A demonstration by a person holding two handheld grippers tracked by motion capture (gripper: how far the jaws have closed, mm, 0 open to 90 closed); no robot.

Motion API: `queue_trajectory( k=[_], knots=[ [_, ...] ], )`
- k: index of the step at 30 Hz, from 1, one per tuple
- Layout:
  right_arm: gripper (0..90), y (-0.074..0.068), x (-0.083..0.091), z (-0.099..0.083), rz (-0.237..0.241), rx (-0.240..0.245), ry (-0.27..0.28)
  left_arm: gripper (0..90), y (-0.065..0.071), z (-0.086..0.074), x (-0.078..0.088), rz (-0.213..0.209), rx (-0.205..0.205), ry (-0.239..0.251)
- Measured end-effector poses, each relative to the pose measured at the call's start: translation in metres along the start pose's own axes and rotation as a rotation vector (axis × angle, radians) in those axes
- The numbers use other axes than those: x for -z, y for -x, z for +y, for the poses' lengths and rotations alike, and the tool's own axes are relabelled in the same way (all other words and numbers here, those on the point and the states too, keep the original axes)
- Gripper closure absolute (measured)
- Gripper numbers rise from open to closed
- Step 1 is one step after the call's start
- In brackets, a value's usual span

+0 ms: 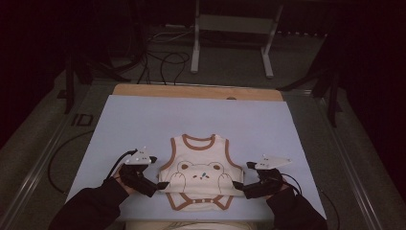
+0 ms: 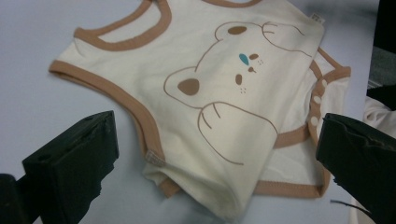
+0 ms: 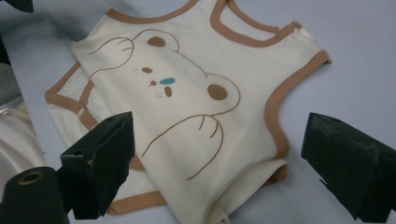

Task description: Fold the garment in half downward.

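High view: a cream baby bodysuit [image 1: 200, 173] lies flat on the pale blue table sheet [image 1: 143, 120], at six o'clock of the sheet, between two hand-held grippers.

The bodysuit is soft knit cloth, sleeveless, edged with tan ribbed binding at neck, armholes and leg openings; a line-drawn bear face with a teal nose patch sits on its front; its lower part is folded up, so that small round snaps show along the crotch band; the left gripper [image 1: 162, 185] sits at nine o'clock of the garment's hem, the right gripper [image 1: 238, 185] at three o'clock; in each gripper view the blocky, matt black jaws stand spread wide, with the cloth lying loose beneath the gap and nothing pinched; dark sleeves [image 1: 91, 208] enter from six o'clock.
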State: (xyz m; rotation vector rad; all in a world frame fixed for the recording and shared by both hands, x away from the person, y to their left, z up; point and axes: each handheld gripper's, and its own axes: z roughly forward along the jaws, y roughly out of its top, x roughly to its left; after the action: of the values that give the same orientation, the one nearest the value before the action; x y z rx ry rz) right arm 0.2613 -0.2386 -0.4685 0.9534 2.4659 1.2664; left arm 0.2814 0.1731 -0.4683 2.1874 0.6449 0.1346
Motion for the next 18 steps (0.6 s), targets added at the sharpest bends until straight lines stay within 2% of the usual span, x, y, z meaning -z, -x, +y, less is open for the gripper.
queue_trajectory(
  k=[6,15,18],
  knots=[
    [9.9,0.006,0.000,0.011,-0.011,0.009,0.010,0.1,-0.004,0.009,0.000,-0.004,-0.019,-0.013],
    [10.0,0.013,-0.004,0.027,-0.017,0.021,0.022,0.1,-0.010,0.021,-0.001,0.005,-0.025,-0.001],
    [9.9,0.014,-0.006,0.033,-0.021,0.038,0.025,0.1,-0.012,0.024,-0.001,0.013,-0.029,0.006]
  ],
)
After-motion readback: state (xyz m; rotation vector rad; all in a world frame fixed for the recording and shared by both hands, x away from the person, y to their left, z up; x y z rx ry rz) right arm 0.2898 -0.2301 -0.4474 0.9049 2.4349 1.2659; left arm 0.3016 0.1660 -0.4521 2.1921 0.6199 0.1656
